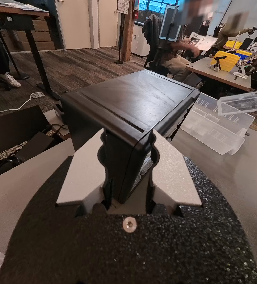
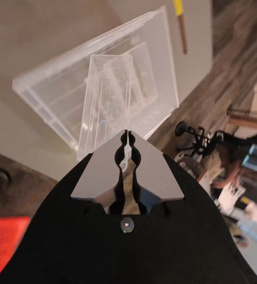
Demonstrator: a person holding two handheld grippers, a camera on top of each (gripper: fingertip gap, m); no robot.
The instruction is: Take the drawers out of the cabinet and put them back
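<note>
In the left wrist view, the left gripper (image 1: 127,147) is clamping the near top corner of the black plastic box-shaped cabinet (image 1: 134,98), one grey finger against its side wall and the other against its front edge, steadying it on the grey tabletop (image 1: 209,153). Frosted drawer fronts (image 1: 146,167) are showing in the cabinet's front face, just right of the gripped corner. To the right of the cabinet, a large clear plastic tray (image 1: 213,127) is lying on the table, and above it a small clear rectangular plastic drawer (image 1: 244,103) is hanging in the air, tilted. In the right wrist view, which is motion-blurred, the right gripper (image 2: 127,132) is pinching the thin side wall of that clear drawer (image 2: 109,98) between nearly closed tips, holding it over the clear tray (image 2: 51,83), well apart from the cabinet, which is out of this view. The step in hand looks like removal: a pulled drawer being carried toward the tray. The next move probably calls for lowering it level into the tray, then releasing it gently.
</note>
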